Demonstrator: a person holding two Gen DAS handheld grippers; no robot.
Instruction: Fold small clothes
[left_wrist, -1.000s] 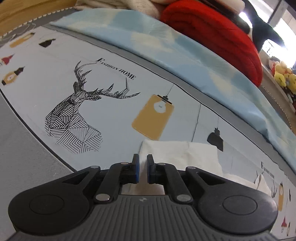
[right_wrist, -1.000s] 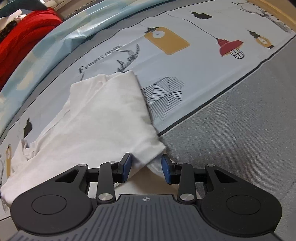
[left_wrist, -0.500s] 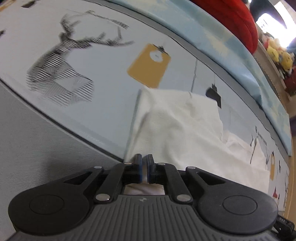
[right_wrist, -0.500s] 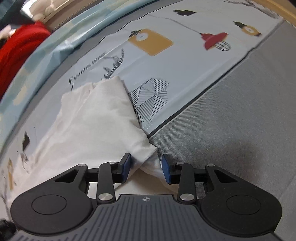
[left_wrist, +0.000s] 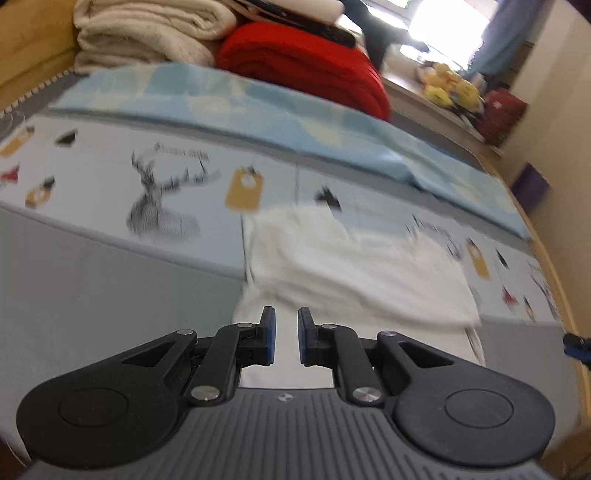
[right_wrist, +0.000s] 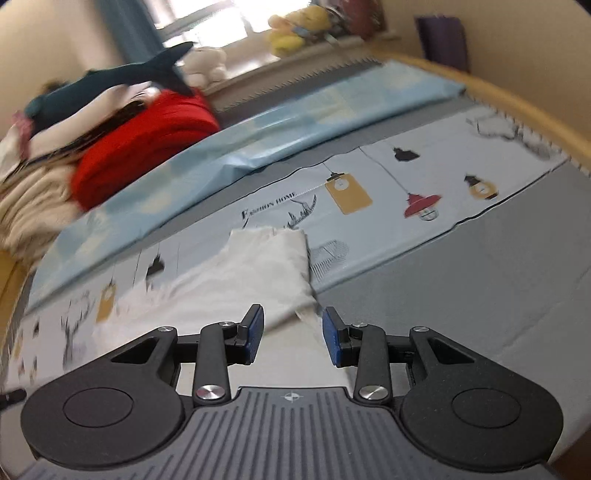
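Observation:
A white garment (left_wrist: 354, 269) lies folded on the printed bed sheet (left_wrist: 110, 173), its near edge reaching under both grippers. My left gripper (left_wrist: 286, 336) is open by a small gap above the garment's near left edge, holding nothing. In the right wrist view the same garment (right_wrist: 255, 273) lies ahead. My right gripper (right_wrist: 293, 334) is open wide over its near right corner, and a fold of cloth lies between the blue pads without being pinched.
A folded light blue sheet (left_wrist: 258, 114) runs along the back of the bed. Behind it are a red blanket (left_wrist: 306, 62) and cream blankets (left_wrist: 147, 29). Plush toys (right_wrist: 295, 26) sit on the windowsill. The wooden bed frame (right_wrist: 517, 103) curves at the right.
My left gripper was shut on the garment's edge and has opened and let it go. Both grippers have lifted and pulled back, so more of the bed and room shows. The right gripper has opened wider.

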